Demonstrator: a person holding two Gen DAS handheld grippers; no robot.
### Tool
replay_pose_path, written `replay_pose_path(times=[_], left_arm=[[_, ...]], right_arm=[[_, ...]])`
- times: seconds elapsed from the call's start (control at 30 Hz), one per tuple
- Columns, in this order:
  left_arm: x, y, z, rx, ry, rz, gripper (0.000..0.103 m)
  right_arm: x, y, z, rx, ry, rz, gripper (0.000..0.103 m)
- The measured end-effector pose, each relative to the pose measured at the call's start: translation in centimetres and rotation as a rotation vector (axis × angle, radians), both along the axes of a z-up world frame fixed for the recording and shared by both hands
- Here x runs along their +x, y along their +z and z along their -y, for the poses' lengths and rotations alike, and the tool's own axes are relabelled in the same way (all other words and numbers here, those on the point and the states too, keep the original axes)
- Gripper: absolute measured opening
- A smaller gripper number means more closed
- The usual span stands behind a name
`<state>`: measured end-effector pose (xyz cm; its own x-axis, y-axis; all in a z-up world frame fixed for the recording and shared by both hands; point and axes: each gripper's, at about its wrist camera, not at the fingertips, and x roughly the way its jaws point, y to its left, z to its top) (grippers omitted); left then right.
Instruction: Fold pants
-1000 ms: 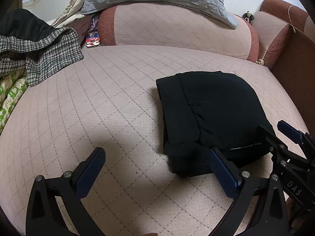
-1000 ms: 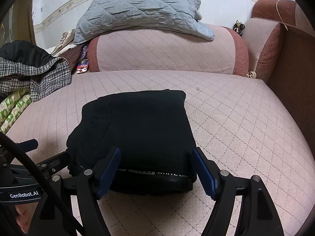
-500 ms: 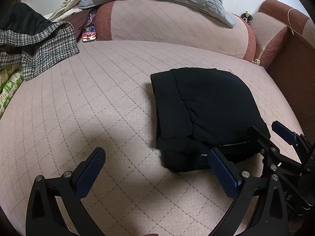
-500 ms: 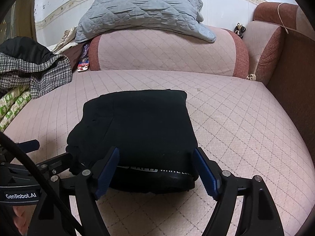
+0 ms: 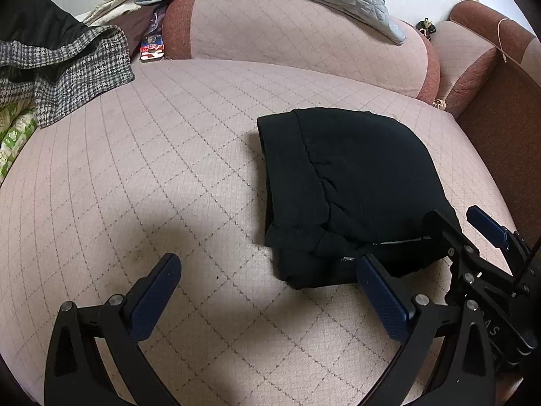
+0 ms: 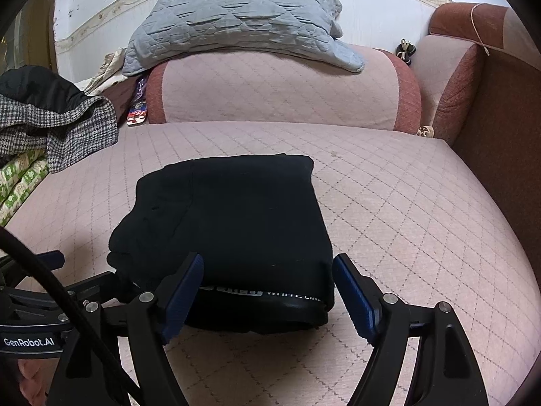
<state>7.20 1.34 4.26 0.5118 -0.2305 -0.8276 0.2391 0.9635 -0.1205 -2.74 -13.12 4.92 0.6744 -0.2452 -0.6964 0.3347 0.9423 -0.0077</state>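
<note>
Already the black pants [image 6: 230, 233] lay as a compact folded bundle on the pink quilted sofa seat [image 5: 135, 176], a little right of its middle and nearer the front edge than the padded backrest. In the right wrist view a waistband with white lettering showed along the near edge of the bundle. The right gripper [image 6: 267, 297] stood released, its blue-padded jaws spread wide to either side of that near edge with no cloth pinched between them; compared with a second earlier the gap looked slightly wider, though the change was small. The left gripper [image 5: 267, 291] was likewise let go and empty, its jaws apart above bare seat just left of the bundle's near corner. Its view had tipped a little since a second before, so the pants sat slightly lower and further left in the frame, yet the bundle itself kept the same outline and place. With both tools free and the cloth undisturbed, the folding looked finished or nearly so; at most a tidy of the rumpled near-left corner seemed left. A grey quilted blanket [image 6: 236, 20] was draped over the backrest, and a houndstooth-patterned garment [image 5: 61, 74] lay heaped at the far left, well apart from the pants.
</note>
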Motion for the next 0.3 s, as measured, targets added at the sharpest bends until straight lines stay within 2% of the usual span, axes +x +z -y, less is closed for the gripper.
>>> replay_pose_path(times=[0.2, 0.3], left_arm=[[-0.19, -0.07, 0.04, -0.002, -0.008, -0.006, 0.103], [-0.31, -0.17, 0.03, -0.025, -0.019, -0.055, 0.103]], right_arm=[[-0.08, -0.09, 0.25, -0.007, -0.017, -0.001, 0.083], [-0.72, 0.1, 0.5, -0.03, -0.056, 0.015, 0.083]])
